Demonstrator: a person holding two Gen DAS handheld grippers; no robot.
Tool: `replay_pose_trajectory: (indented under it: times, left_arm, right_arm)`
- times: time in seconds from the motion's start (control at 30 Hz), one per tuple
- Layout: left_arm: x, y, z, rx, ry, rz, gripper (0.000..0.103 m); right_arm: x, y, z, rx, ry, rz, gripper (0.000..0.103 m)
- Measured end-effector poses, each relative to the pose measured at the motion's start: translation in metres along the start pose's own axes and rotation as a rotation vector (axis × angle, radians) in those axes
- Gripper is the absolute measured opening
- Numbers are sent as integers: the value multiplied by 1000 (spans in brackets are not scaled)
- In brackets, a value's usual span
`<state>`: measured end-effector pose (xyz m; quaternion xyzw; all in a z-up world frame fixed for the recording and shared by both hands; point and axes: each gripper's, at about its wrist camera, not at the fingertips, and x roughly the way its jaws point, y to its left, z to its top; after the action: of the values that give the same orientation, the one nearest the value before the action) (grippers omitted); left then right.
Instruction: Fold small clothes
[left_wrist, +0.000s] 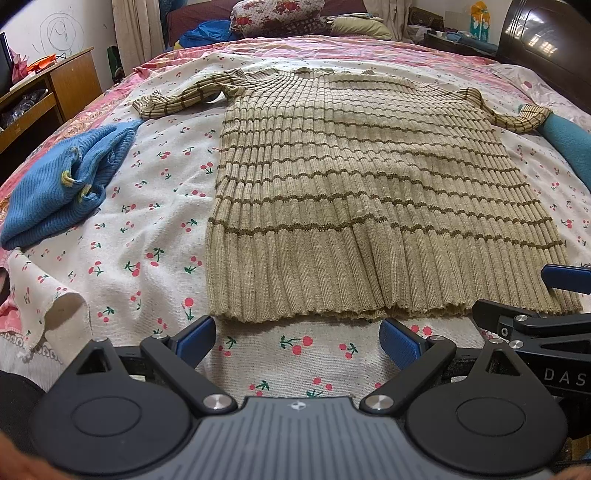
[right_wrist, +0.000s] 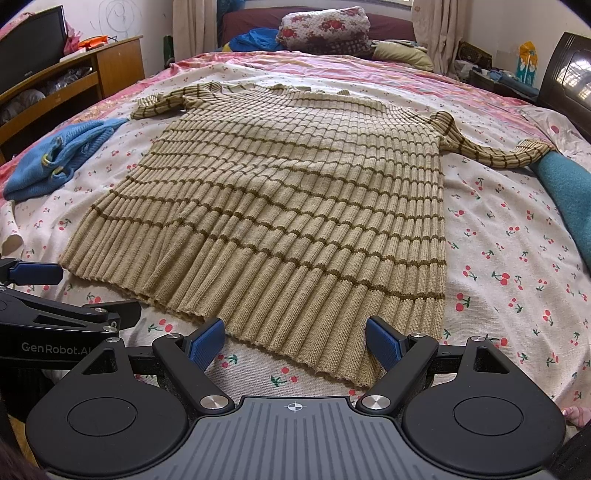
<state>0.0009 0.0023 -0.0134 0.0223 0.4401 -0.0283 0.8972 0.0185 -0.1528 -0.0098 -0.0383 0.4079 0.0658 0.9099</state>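
Note:
A tan ribbed sweater with dark stripes (left_wrist: 362, 192) lies flat on the bed, hem toward me and both sleeves spread out; it also shows in the right wrist view (right_wrist: 288, 206). My left gripper (left_wrist: 297, 341) is open and empty, just short of the hem near its left half. My right gripper (right_wrist: 295, 341) is open and empty, with its jaws on either side of the hem's right part. The right gripper shows at the right edge of the left wrist view (left_wrist: 535, 295). The left gripper shows at the left edge of the right wrist view (right_wrist: 55, 295).
A folded blue knit garment (left_wrist: 62, 188) lies left of the sweater. A teal cloth (right_wrist: 569, 192) lies at the right by the sleeve cuff. The cherry-print sheet (left_wrist: 155, 229) covers the bed. Pillows (right_wrist: 325, 26) sit at the far end. A wooden cabinet (right_wrist: 92, 70) stands left.

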Motion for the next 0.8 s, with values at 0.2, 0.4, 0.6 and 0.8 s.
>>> replay_pose_trajectory:
  times: [0.2,0.4,0.6,0.8]
  left_arm:
    - [0,-1,0,-1,-8,-3,100]
    - [-2,-1,2,-8,-12,-11,100]
    - [-7,-3,10,-9,-52,-42,100]
    - [-9,-11,24,13,-74,-82,101]
  right_arm:
    - [-1,-1,0,3,-1,0,85]
    - [-2,-3,1,2,-2,0,85]
    - [-8,-9,5,27,-24,4,85]
    - [-15,-24,15,87,-51,25,84]
